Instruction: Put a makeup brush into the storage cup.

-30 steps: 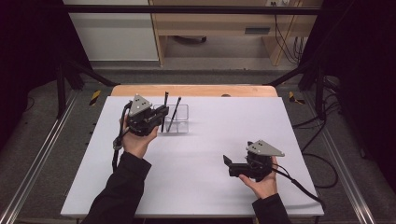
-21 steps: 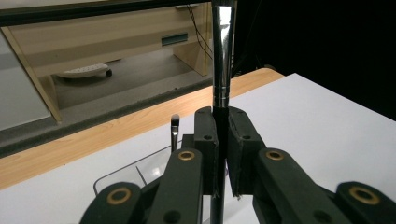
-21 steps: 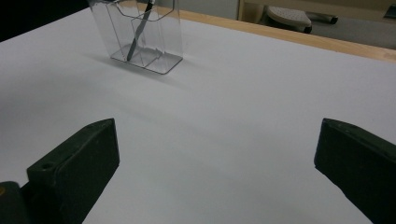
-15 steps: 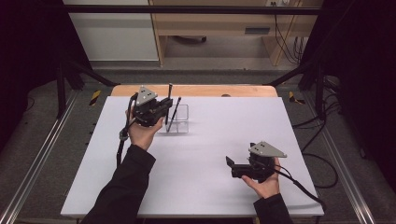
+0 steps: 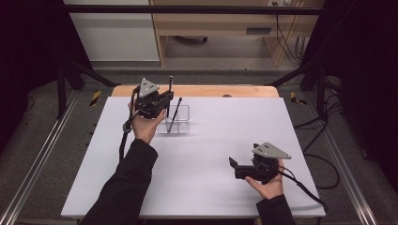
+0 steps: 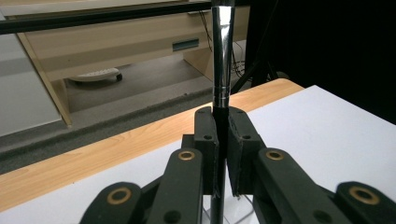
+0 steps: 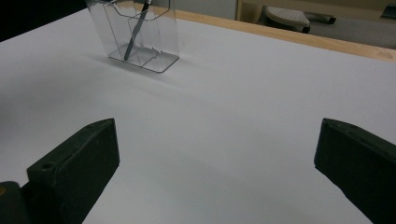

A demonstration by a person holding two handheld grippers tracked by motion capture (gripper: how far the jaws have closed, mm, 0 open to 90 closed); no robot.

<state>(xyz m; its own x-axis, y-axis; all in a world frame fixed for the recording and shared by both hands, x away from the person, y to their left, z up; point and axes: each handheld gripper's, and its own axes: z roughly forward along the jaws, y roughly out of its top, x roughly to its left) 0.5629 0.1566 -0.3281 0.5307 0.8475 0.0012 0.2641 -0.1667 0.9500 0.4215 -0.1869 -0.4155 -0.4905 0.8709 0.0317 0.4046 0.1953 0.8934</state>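
White table (image 5: pixel 211 159), clear holder (image 5: pixel 178 119) with leaning pen (image 5: pixel 175 114), beside left claw (image 5: pixel 157 101)

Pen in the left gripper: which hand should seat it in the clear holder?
Left. The left gripper already clamps the pen above the clear holder; the right gripper sits open, far off.

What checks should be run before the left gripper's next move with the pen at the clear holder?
1. Left gripper shut on the pen: ok.
2. Pen upright between the fingers: ok.
3. Pen tip inside a compartment of the clear holder: cannot tell.
4. Second pen leaning inside the holder: ok.
5. Right gripper open, holding nothing, apart from the holder: ok.
6. Holder standing upright on the white table: ok.
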